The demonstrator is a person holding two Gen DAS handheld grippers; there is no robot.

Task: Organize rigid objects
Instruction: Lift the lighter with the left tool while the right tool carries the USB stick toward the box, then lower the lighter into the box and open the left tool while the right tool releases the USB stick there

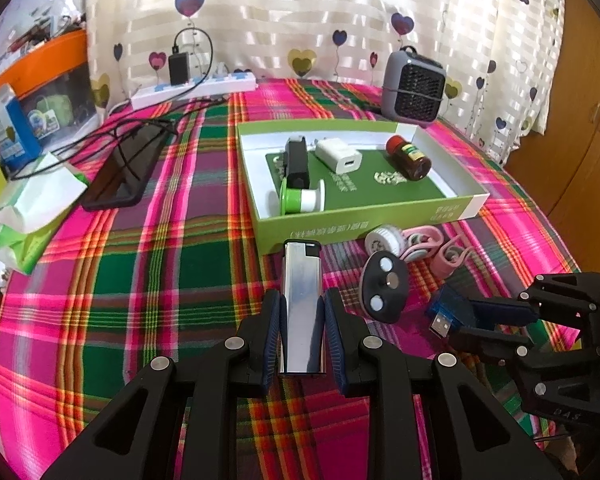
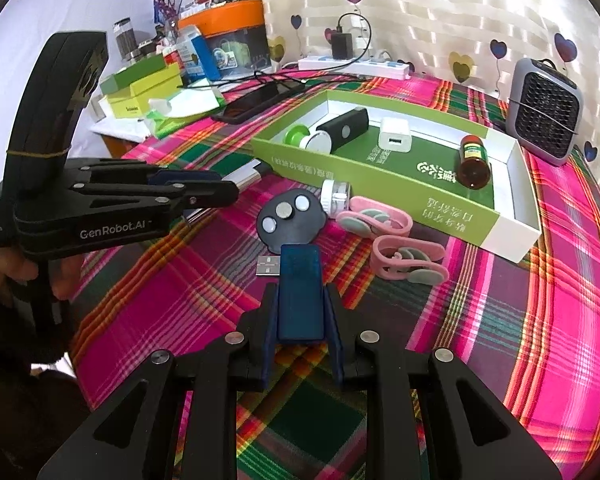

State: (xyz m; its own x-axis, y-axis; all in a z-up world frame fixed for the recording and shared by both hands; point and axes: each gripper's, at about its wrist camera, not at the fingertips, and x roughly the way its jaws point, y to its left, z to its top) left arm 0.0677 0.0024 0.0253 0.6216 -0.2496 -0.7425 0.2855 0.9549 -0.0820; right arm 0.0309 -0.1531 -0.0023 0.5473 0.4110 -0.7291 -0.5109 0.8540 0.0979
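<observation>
In the left wrist view my left gripper (image 1: 302, 296) is shut on a silver lighter (image 1: 302, 320) with a black cap, held above the plaid cloth just in front of the green box tray (image 1: 364, 220). My right gripper (image 2: 300, 289) is shut on a blue USB stick (image 2: 300, 300), its plug pointing left. The tray (image 2: 384, 188) holds a black device (image 2: 342, 128), a white charger (image 2: 394, 138), a brown bottle (image 2: 474, 162) and a green spool (image 2: 306, 140). A black oval disc (image 2: 292, 216), a white jar (image 2: 336, 198) and two pink clips (image 2: 374, 220) lie loose before the tray.
A grey fan heater (image 1: 414, 86) stands behind the tray at the back right. A power strip (image 1: 194, 88) with a charger lies along the curtain. A black phone (image 1: 126, 168) with cables and a tissue pack (image 1: 32, 204) are to the left, with boxes beyond.
</observation>
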